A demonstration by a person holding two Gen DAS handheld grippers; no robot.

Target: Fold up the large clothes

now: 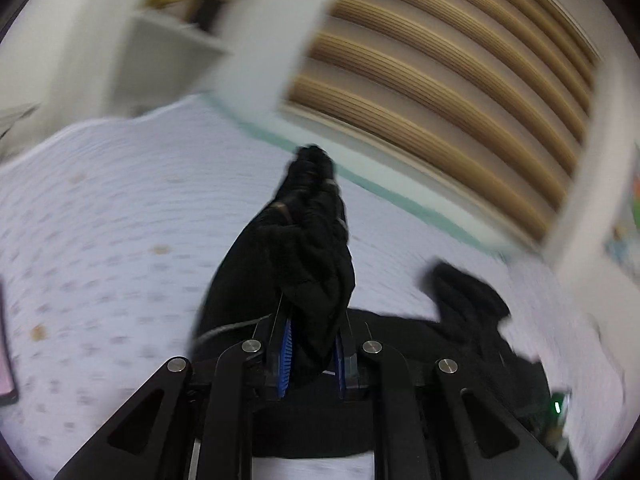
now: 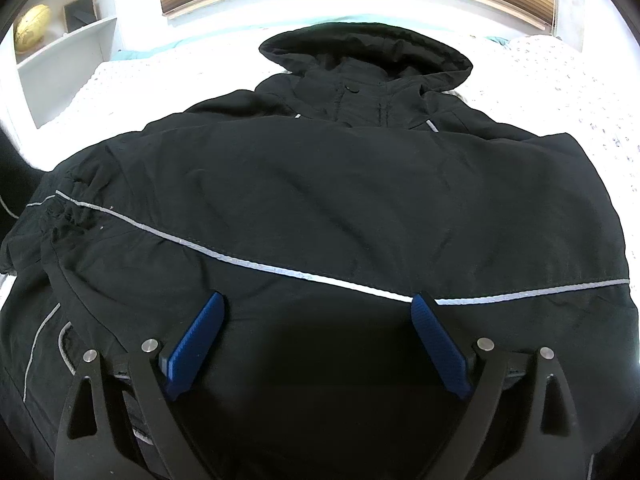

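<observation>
A large black hooded jacket [image 2: 320, 184] with grey reflective stripes lies spread on a white patterned bedspread [image 2: 560, 92], hood at the far end. My right gripper [image 2: 318, 304] is open, its blue pads [image 2: 438, 350] resting just above the jacket's lower body, holding nothing. In the left wrist view my left gripper [image 1: 310, 320] is shut on a bunched fold of the black jacket [image 1: 304, 248], lifted above the bedspread [image 1: 100, 220]. More of the jacket [image 1: 468, 320] trails to the right. This view is motion-blurred.
A white shelf unit [image 2: 60, 52] with a yellow globe [image 2: 32, 28] stands at the far left. A wooden slatted blind [image 1: 460, 80] covers the wall behind the bed. A dark flat object [image 1: 6, 352] lies at the bedspread's left edge.
</observation>
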